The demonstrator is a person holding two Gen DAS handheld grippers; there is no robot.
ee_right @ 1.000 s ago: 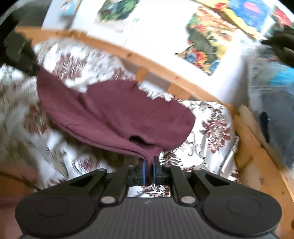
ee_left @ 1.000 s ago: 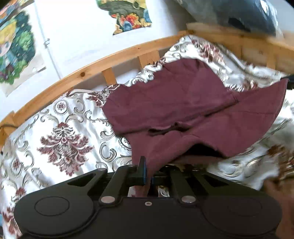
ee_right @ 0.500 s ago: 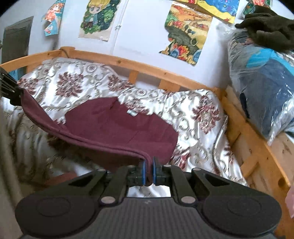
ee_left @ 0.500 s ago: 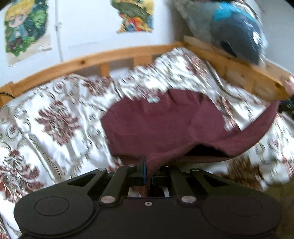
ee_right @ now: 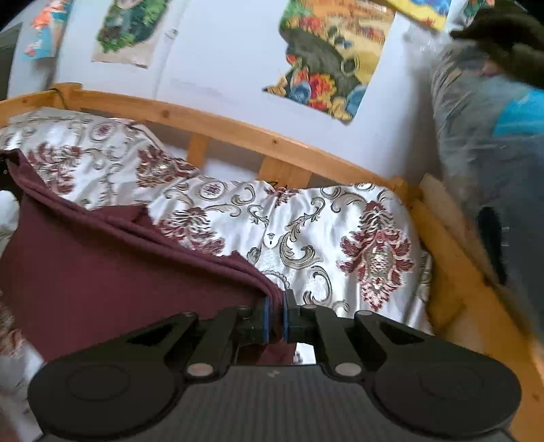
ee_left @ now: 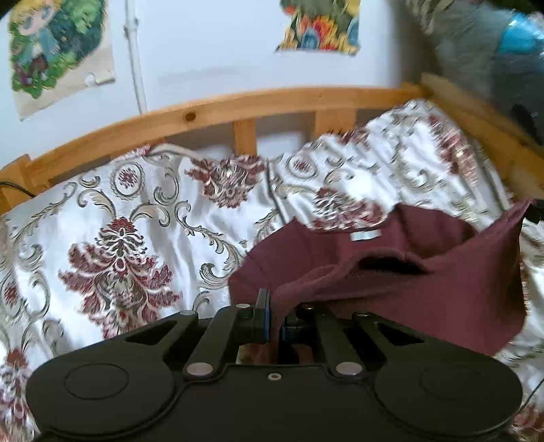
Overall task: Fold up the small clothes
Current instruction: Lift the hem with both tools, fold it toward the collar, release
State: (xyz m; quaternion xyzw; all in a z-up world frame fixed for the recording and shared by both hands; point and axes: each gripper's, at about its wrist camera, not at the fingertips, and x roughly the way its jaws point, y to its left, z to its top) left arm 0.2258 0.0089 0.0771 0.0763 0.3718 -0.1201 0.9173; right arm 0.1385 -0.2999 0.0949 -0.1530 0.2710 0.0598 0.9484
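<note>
Garment (ee_left: 425, 292): one maroon piece, lower right of the left view, lifted over the bed (ee_left: 119, 217) and stretched between both grippers, likely so it hangs flat for folding.
Left gripper (ee_left: 274, 318): fingers pinching one maroon corner.
Right gripper (ee_right: 275, 318): fingers pinching the opposite corner.
Count: one garment, two grippers, two posters (ee_left: 319, 25) in the left view.

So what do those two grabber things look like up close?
Both are black plastic. The left hand-held gripper has a wide smooth body with two round discs, four silver bolts and slanted link bars leading to two narrow fingers with blue pads. The right hand-held gripper is the same shape, but its body has a ribbed grey texture.
</note>
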